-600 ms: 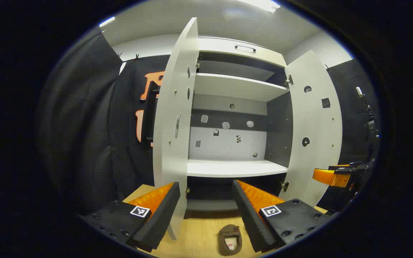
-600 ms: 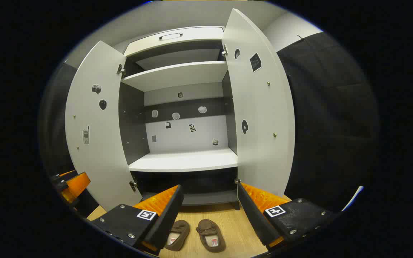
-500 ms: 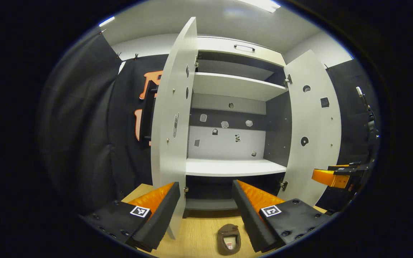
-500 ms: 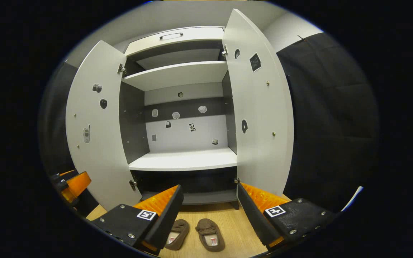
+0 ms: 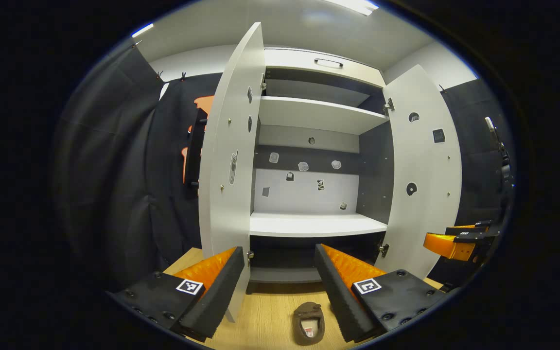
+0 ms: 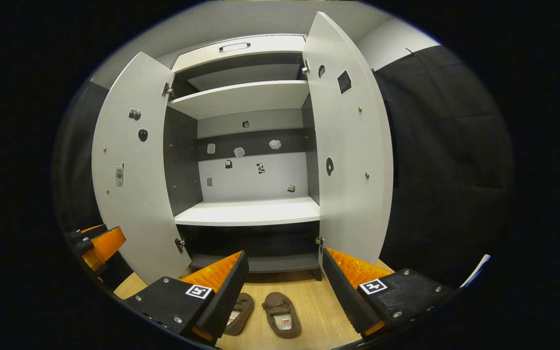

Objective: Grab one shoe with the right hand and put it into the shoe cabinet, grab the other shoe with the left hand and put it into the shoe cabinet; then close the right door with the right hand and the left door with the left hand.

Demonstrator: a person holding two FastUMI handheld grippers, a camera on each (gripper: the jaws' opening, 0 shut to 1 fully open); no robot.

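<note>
Two small brown shoes lie side by side on the wooden floor before the cabinet: one shoe in full sight, the other shoe half hidden behind my right gripper's finger. The left gripper view has one brown shoe. The white shoe cabinet stands with its left door and right door swung wide; its shelves are bare. My right gripper hovers open above the shoes. My left gripper is open too, holding nothing. The right gripper also appears far right in the left gripper view.
Black cloth walls close in on both sides of the cabinet. The left door stands edge-on close to my left gripper. A white lower shelf and an upper shelf span the cabinet. The left gripper shows low at the left.
Both views have shifted slightly: the cabinet sits a little higher and the shoes a little higher in frame. Both grippers stay open and hold nothing.
</note>
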